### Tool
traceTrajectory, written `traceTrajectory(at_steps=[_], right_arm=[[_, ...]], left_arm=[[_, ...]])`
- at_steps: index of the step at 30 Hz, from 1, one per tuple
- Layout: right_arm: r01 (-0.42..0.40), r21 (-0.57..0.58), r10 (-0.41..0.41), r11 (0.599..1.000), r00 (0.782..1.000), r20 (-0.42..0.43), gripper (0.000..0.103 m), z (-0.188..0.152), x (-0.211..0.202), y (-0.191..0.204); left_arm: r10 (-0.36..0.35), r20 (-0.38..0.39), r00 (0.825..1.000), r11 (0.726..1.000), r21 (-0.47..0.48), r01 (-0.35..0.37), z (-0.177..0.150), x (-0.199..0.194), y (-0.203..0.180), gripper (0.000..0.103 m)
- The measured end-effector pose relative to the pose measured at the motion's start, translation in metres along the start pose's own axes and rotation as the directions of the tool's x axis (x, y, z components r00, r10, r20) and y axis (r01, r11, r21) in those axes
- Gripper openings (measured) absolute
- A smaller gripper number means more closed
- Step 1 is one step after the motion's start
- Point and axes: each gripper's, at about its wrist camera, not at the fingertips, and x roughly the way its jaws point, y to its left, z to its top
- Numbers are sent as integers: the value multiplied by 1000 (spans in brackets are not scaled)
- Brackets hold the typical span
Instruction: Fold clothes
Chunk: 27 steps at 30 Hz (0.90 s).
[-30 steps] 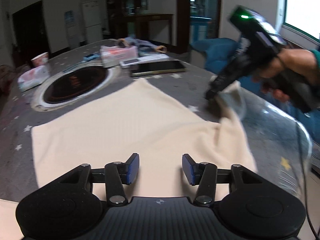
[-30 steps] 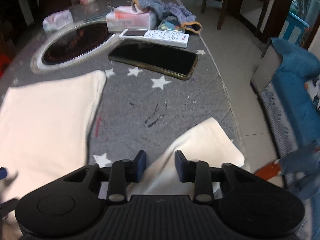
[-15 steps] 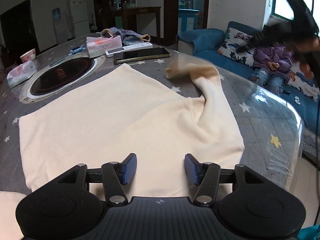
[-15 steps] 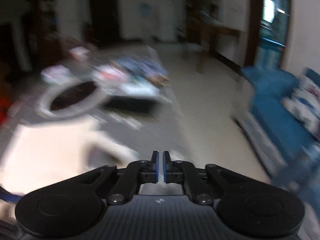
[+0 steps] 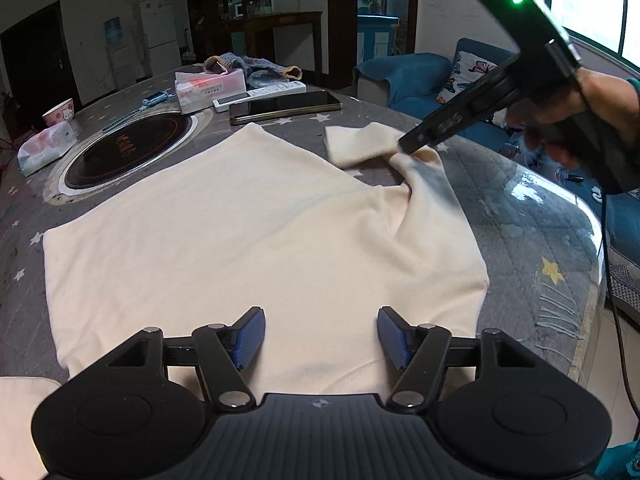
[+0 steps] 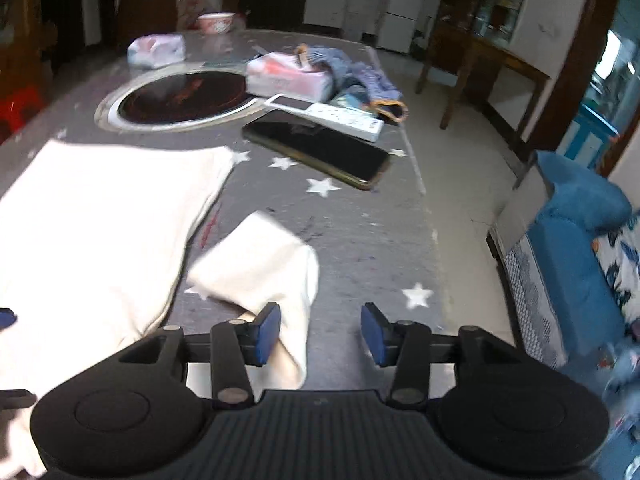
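A cream garment [image 5: 240,240] lies spread flat on the grey star-patterned table [image 5: 520,216]. Its right sleeve [image 5: 360,142] is bent back toward the body; it also shows in the right wrist view [image 6: 260,264]. My left gripper [image 5: 320,336] is open and empty above the garment's near edge. My right gripper [image 6: 320,330] is open, its left finger [image 6: 267,330] touching the sleeve. In the left wrist view the right gripper [image 5: 412,146] hovers at the sleeve's bend.
At the table's far side lie an inset cooktop [image 5: 128,148], a black phone [image 5: 286,107], a white remote [image 5: 260,94], tissue packs [image 5: 210,84], a knitted item [image 5: 248,66] and a bowl [image 5: 59,111]. A blue sofa [image 6: 580,240] stands past the right table edge.
My right gripper shut on the sleeve, swung up and away, then came back down and opened. The sleeve now lies bent back toward the garment body. My left gripper stayed open.
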Motion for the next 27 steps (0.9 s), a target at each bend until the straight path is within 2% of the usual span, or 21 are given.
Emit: traceTrajectory(at_steps=[3,6,8,13,18,19,20,22,27], right_arm=[[15,-38,-16,999,1000,-13,45,2,9,10],[29,-8,-29,1000,1000,6,43,4,15,5],[-35,35,34,999,999,22,46,5,11,-1],[-53,-50,55,997,998,41,55,2,3,14],[-25,-84,26,996,1000,1,55,5,21,24],[-15,-80,15,997,1000,7,53,6,22,24],[-5,-81,6,997,1000,15,38,8,23,24],[17,-73,-15,997,999,29,17,10,22,21],[115,48,-120,992,986,119,10,-1,-8,-14]], left_arm=[[1,3,1000,1000,1,-1,-1,0,0,69],[3,3,1000,1000,2,-3,-1,0,0,69],[6,4,1000,1000,4,-6,-1,0,-1,70],[9,4,1000,1000,3,-9,-2,-1,-1,71],[11,5,1000,1000,-1,-11,-3,-1,-1,72],[11,5,1000,1000,-2,-11,-3,-1,-2,72],[11,5,1000,1000,-3,-11,-3,-1,-1,72],[10,6,1000,1000,-2,-10,-3,0,-1,72],[10,6,1000,1000,-1,-10,-3,0,1,73]])
